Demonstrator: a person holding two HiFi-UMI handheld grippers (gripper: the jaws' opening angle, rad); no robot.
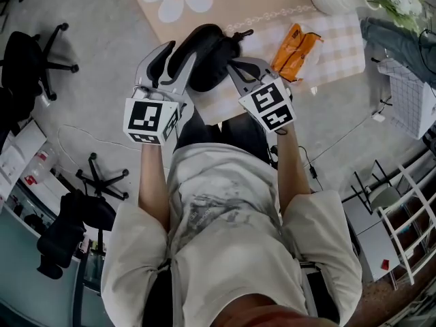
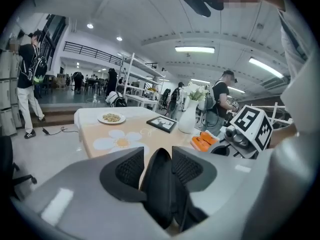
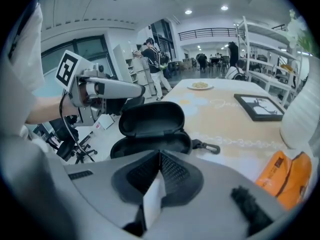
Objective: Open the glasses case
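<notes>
Head view first: big open room with a grey floor (image 1: 95, 121), an office chair (image 1: 34, 60) off to the side, and a worktop (image 1: 238, 5) with a daisy print and a checked cloth (image 1: 334, 46). The black glasses case (image 1: 204, 50) sits at the near edge of that worktop, and an orange packet (image 1: 296, 46) lies just beside it. The left gripper (image 1: 176, 54) is right up against the case's left side and the right gripper (image 1: 238, 68) is at its right side.

Left gripper view: the same worktop carries a plate (image 2: 111, 118), a picture frame (image 2: 161, 123) and a white vase (image 2: 187, 119). Behind it are a shelving rack (image 2: 131, 79) and people (image 2: 27, 79) standing around. The jaws are spread apart, with the case's lid (image 2: 162, 184) edge-on between them. It sits close to the right pad, a sliver of gap shows on the left, and it looks loose rather than pinched.

Right gripper view: the case lies open just past the jaw tips, lid tipped up, its snap hook (image 3: 207, 146) resting on the worktop. These jaws are clenched tip to tip. A white sliver shows between them lower down, no idea what it is.
</notes>
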